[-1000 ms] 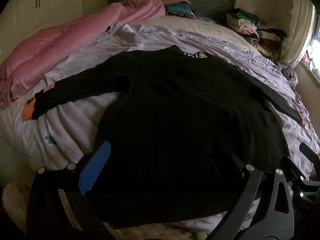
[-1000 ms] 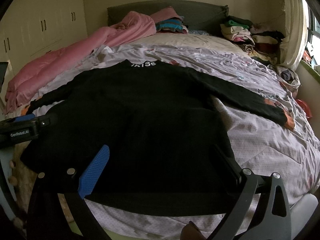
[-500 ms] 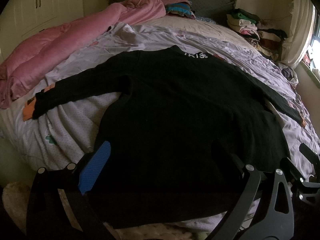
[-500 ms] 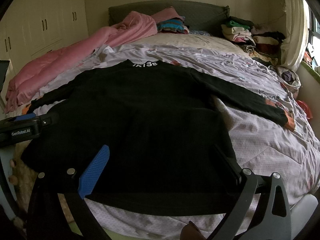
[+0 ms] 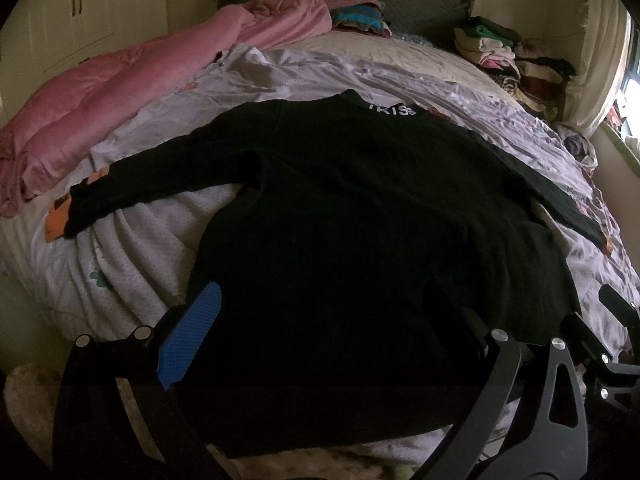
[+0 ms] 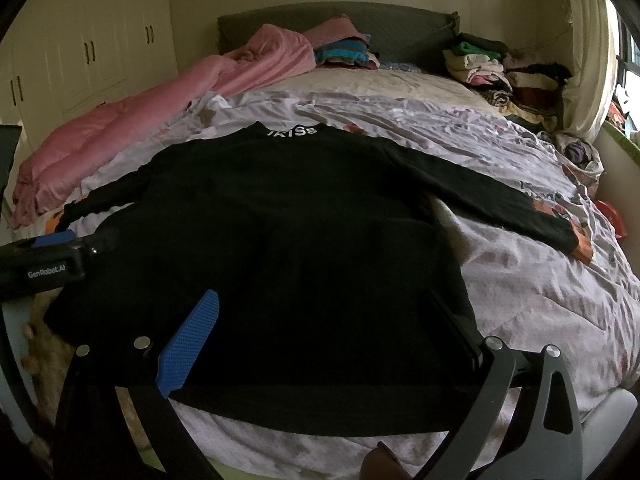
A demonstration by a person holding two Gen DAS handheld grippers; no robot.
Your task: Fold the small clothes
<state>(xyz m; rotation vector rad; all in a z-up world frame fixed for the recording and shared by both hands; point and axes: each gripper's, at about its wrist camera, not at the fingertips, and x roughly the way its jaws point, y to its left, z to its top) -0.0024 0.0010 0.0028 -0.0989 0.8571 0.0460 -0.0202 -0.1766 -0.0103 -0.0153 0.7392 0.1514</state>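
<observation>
Left wrist view: The black sweater [image 5: 360, 220] lay flat on the bed [image 5: 132, 264], spread over a pale patterned quilt [image 5: 120, 248], collar away from the camera and both sleeves stretched outward. The left tongs [image 5: 324, 328] stood released, fingers wide apart above the sweater's hem, gripping nothing. A blue pad [image 5: 188, 340] showed on the left finger. A pink blanket [image 5: 120, 92] lay along the left side of the bed. Part of the right tongs [image 5: 612, 344] appeared at the right edge.

Right wrist view: The sweater [image 6: 300, 240] lay in the same flat position, white lettering visible at the collar. The right tongs [image 6: 324, 332] were also released, fingers spread over the hem, empty. The body of the left tongs [image 6: 44, 260] showed at the left edge, beside the sweater's lower corner. A pile of clothes [image 6: 500, 68] sat by the headboard [image 6: 400, 28].
</observation>
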